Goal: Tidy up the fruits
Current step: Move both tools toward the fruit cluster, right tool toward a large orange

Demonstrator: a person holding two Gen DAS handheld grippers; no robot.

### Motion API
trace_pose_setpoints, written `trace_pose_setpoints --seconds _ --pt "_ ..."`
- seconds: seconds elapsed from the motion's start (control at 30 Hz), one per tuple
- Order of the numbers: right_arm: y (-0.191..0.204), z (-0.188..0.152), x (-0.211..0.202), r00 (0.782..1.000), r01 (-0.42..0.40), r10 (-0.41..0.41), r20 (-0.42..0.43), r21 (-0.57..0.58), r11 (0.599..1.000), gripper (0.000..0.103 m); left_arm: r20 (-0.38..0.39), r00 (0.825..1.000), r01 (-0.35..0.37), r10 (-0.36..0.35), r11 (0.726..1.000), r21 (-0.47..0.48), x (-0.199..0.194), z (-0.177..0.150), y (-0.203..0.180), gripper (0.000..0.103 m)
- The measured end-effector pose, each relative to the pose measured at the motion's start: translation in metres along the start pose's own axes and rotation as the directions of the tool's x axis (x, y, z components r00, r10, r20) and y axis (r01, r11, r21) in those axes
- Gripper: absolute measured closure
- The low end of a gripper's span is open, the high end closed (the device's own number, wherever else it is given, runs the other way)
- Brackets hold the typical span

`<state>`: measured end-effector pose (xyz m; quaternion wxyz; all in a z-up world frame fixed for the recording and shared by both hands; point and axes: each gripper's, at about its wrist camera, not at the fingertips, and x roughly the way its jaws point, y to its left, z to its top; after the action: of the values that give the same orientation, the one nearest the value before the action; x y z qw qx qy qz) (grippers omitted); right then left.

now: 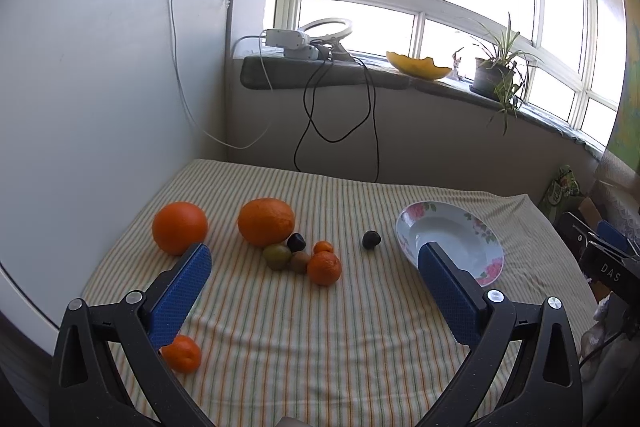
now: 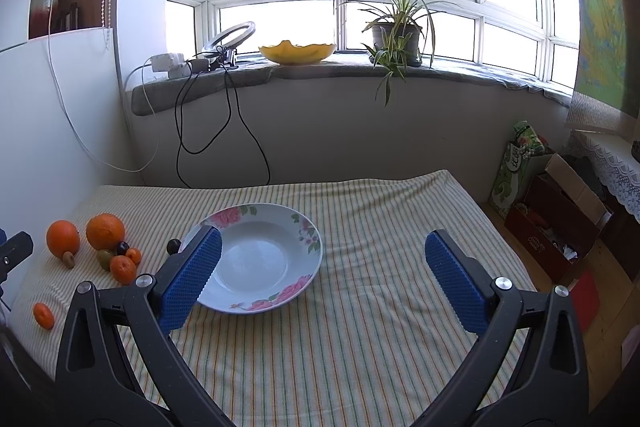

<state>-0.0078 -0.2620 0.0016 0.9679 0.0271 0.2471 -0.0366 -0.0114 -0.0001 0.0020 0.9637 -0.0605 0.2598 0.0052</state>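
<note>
Fruit: two big oranges (image 1: 180,227) (image 1: 266,221) sit at the back left of the striped cloth (image 1: 320,339), with bright, dimpled peel. In front of the second one a tight cluster: a dark plum (image 1: 296,242), a greenish fruit (image 1: 277,256), a brown kiwi (image 1: 299,261), a tiny mandarin (image 1: 323,247) and a larger mandarin (image 1: 324,267), touching or just beside one another.
Strays: another dark plum (image 1: 371,239) lies alone between the cluster and the plate; one mandarin (image 1: 182,353) lies apart near the front left.
Plate: a deep white plate (image 2: 308,247) with pink flowers on its rim, empty, to the right of the fruit.
Direction: the second orange is slightly oval, long axis running left to right; the other fruit look round, with no clear heading.
Left gripper (image 1: 314,293): jaws spread wide, holding nothing, above the cloth in front of the cluster.
Right gripper (image 2: 320,281): jaws also released and empty, its left pad overlapping the plate's near edge in view.
Hard to see: a small brown fruit (image 2: 69,259) shows only in the right view, just before the left orange; the left pad hides it and part of the front mandarin.
</note>
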Motion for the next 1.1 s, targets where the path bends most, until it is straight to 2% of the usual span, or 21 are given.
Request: trace_pose_setpoints --seconds 0.23,0.6,0.83,0.97,1.1 --pt "0.005 -0.003 0.006 1.0 -0.022 0.022 -0.013 -0.006 1.0 0.0 0.0 1.0 -0.014 0.014 1.0 -0.026 -0.002 -0.002 0.013 0.001" --pt "0.025 -0.003 0.02 0.981 -0.19 0.189 -0.032 -0.022 0.982 0.0 -0.014 0.997 -0.075 0.074 0.988 -0.131 -0.009 -0.011 0.063 0.001" --pt "0.05 -0.006 0.031 0.951 -0.301 0.298 -0.08 -0.039 0.953 0.0 -0.024 0.994 -0.107 0.105 0.976 -0.19 -0.011 -0.015 0.096 0.001" --pt "0.066 -0.003 0.04 0.926 -0.367 0.36 -0.117 -0.048 0.929 0.0 -0.037 0.994 -0.106 0.1 0.966 -0.235 -0.008 -0.017 0.114 0.001" --pt "0.086 0.001 0.053 0.888 -0.442 0.43 -0.162 -0.047 0.896 0.0 -0.056 0.995 -0.098 0.087 0.963 -0.253 -0.001 -0.019 0.122 0.004"
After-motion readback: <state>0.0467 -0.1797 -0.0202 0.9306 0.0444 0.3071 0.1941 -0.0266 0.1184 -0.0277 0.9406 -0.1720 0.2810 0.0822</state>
